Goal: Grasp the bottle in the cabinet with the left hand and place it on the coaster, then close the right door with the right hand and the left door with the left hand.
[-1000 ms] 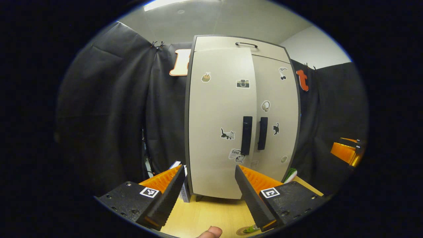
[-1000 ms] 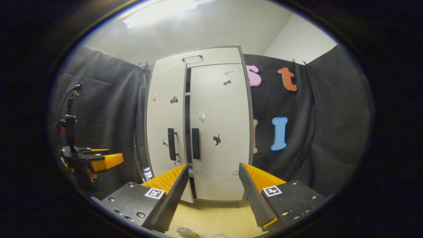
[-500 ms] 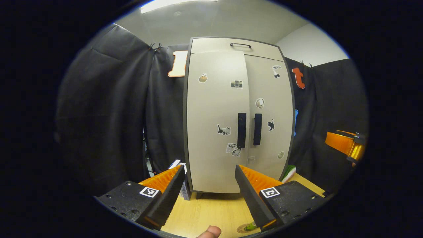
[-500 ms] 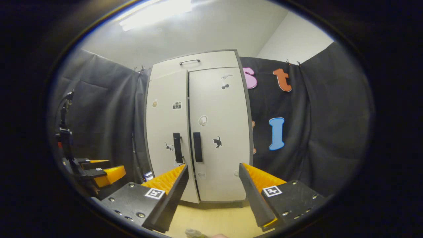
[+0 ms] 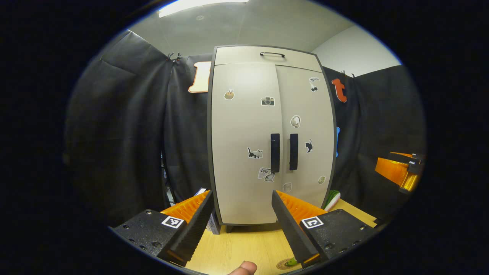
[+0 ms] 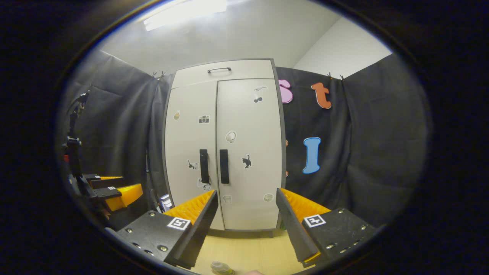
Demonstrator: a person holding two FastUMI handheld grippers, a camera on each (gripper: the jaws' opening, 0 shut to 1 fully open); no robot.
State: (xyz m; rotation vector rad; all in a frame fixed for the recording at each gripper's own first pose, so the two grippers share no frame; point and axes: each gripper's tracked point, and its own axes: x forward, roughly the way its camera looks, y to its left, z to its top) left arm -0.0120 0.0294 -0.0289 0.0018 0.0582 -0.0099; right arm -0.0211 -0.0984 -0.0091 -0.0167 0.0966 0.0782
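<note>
The pale cabinet (image 5: 244, 114) stands on the wooden table (image 5: 244, 248), with its left door (image 5: 240, 152) and right door (image 5: 309, 160) both flush and shut, their dark handles (image 5: 275, 152) side by side. My left gripper (image 5: 240, 225) is open and holds nothing, a short way in front of the cabinet. At the bottom edge a round coaster (image 5: 283, 264) carries the green bottle (image 5: 292, 261), mostly hidden behind my finger. In the right gripper view the cabinet (image 6: 225, 126) is shut too, and the bottle's top (image 6: 221, 268) peeks in below my open, unloaded right gripper (image 6: 246, 225).
A green and white object (image 5: 331, 199) lies by the cabinet's right foot, and a small box (image 5: 212, 225) stands at its left foot. The right gripper (image 5: 399, 172) hovers far right; the left gripper (image 6: 122, 187) shows far left. A thumb (image 5: 242, 268) rests at the bottom edge.
The left door has swung from slightly ajar to fully shut. Both grippers have drawn back a little from the cabinet, which now looks smaller.
</note>
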